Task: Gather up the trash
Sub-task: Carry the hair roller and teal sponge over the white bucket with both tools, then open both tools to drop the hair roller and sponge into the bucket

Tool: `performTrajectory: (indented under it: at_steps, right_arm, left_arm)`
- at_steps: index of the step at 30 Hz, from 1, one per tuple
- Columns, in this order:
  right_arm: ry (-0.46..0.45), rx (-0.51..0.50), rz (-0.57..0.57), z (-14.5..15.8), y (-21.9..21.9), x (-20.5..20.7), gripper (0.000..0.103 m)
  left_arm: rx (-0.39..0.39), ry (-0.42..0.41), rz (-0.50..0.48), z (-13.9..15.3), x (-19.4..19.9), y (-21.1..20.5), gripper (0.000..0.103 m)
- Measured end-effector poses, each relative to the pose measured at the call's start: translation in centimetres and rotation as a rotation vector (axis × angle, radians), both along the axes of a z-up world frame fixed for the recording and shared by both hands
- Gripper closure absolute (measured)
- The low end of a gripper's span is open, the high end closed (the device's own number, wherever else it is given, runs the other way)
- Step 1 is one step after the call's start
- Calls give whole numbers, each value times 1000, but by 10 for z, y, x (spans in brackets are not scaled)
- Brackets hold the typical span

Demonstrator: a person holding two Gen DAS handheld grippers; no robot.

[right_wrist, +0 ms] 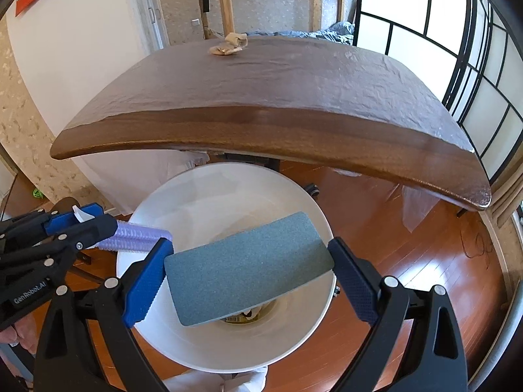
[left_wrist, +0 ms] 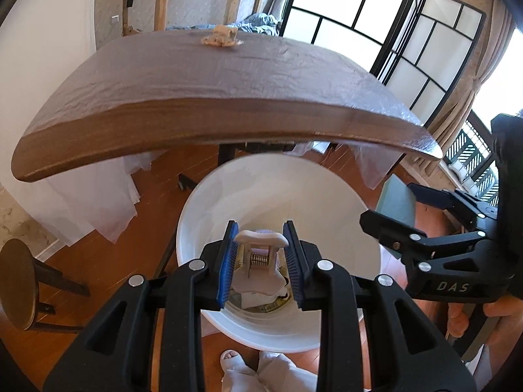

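My left gripper (left_wrist: 260,228) is shut on a pale lilac hair claw clip (left_wrist: 261,245) and holds it over the mouth of a white bin (left_wrist: 278,189). In the right wrist view the same clip (right_wrist: 140,236) sticks out of the left gripper (right_wrist: 108,220) at the bin's left rim. My right gripper (right_wrist: 248,245) is shut on a flat grey-green pad (right_wrist: 248,268), held above the white bin (right_wrist: 228,189). A crumpled brown paper wad (right_wrist: 228,47) lies at the far edge of the wooden table (right_wrist: 261,124).
The bin stands on the wood floor just under the table's near edge (left_wrist: 212,150), with some scraps (left_wrist: 261,303) at its bottom. A round stool (left_wrist: 19,281) stands at the left. A person's slippered foot (left_wrist: 232,359) is by the bin. Clear plastic sheet (left_wrist: 98,202) hangs off the table.
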State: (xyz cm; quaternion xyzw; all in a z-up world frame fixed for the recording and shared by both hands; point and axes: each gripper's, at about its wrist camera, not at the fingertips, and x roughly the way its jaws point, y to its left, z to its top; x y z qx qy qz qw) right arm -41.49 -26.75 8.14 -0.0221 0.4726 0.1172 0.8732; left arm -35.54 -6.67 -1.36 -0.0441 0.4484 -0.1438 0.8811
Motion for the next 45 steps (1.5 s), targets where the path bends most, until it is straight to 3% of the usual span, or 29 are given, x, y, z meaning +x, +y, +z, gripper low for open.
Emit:
performTrajectory:
  at_steps: [19,33,34,38,45]
  right_arm:
    - [34,-4,-6,-18,0,11,9]
    - [47,16,-9,-19,-1,15,9]
    - [49,15,-11,-19,-1,16,9]
    - [46,11,-12,-18,-1,16,7]
    - [32,23,-22,-13,-5,13,7]
  left_arm:
    - [22,66,-12,-24,10,-9,72]
    - [33,78,-29,-23,16,-16,72]
    - [33,80,-32,-23,17,-17,72]
    - [40,68,-28,-20,16,-18,51]
    - [46,64,-28,-17,17,-19,51]
